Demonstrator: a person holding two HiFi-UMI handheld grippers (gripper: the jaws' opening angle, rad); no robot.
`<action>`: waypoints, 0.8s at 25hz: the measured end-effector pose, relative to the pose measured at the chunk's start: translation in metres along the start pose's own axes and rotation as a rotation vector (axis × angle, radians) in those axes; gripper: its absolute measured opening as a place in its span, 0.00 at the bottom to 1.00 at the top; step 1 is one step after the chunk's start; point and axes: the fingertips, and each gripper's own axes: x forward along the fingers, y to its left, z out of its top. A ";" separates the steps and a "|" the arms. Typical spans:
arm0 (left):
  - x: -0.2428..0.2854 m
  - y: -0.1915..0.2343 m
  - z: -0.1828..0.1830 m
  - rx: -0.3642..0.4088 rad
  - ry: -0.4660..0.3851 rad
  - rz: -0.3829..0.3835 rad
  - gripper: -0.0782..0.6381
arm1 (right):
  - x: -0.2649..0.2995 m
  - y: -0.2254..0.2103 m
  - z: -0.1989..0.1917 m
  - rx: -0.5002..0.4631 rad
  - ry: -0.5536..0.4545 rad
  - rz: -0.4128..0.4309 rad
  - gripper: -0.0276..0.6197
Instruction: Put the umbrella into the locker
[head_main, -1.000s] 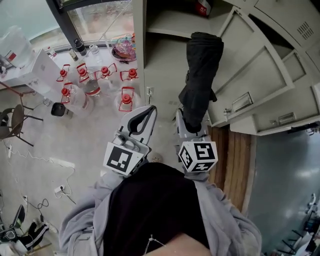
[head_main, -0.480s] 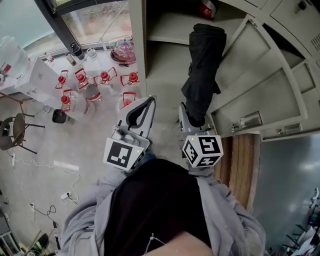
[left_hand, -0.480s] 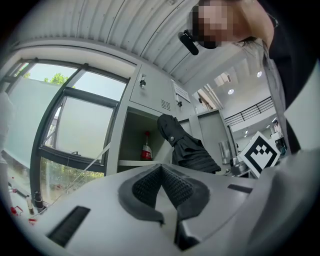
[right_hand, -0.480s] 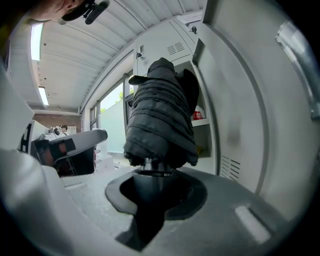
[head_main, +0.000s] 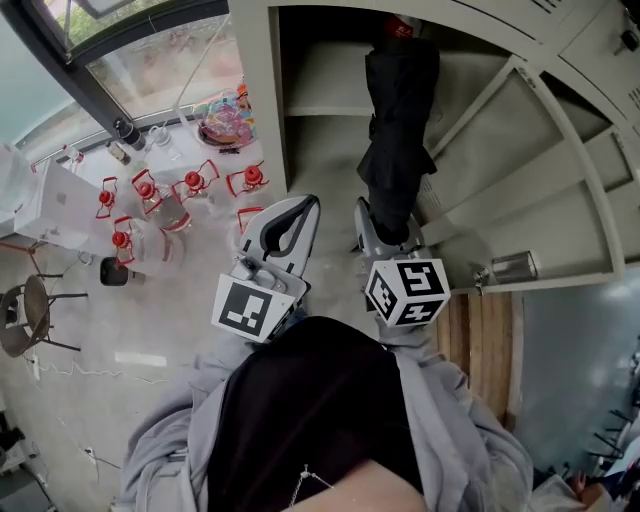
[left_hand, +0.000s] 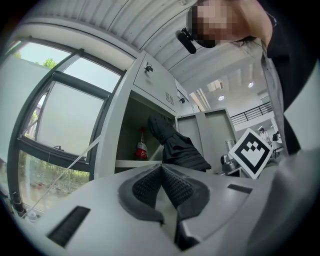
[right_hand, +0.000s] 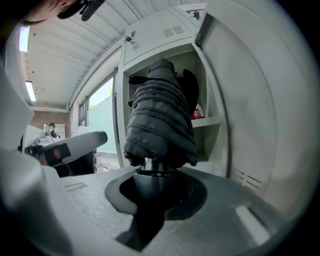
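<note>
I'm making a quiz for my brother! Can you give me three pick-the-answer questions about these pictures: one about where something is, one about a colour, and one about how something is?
1. Where does the umbrella point?
A) into the open locker
B) at the chair
C) at the window

2. What colour is the umbrella?
A) red
B) black
C) yellow

3. How are the fingers of the left gripper?
A) wide apart
B) closed on the umbrella
C) closed together, nothing between

Answers: 1 A, its far end aims into the open compartment. 2 B, the folded cloth is black. 3 C, the left gripper view shows them touching; the right gripper holds the umbrella.
</note>
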 end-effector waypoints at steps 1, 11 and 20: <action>0.002 0.003 -0.003 -0.002 0.006 -0.020 0.12 | 0.005 0.000 0.003 0.004 0.001 -0.009 0.15; 0.025 0.018 -0.001 -0.018 -0.020 -0.128 0.12 | 0.046 -0.003 0.028 0.035 0.064 -0.020 0.15; 0.040 0.019 0.000 -0.014 -0.020 -0.095 0.12 | 0.067 -0.002 0.038 0.099 0.122 0.080 0.15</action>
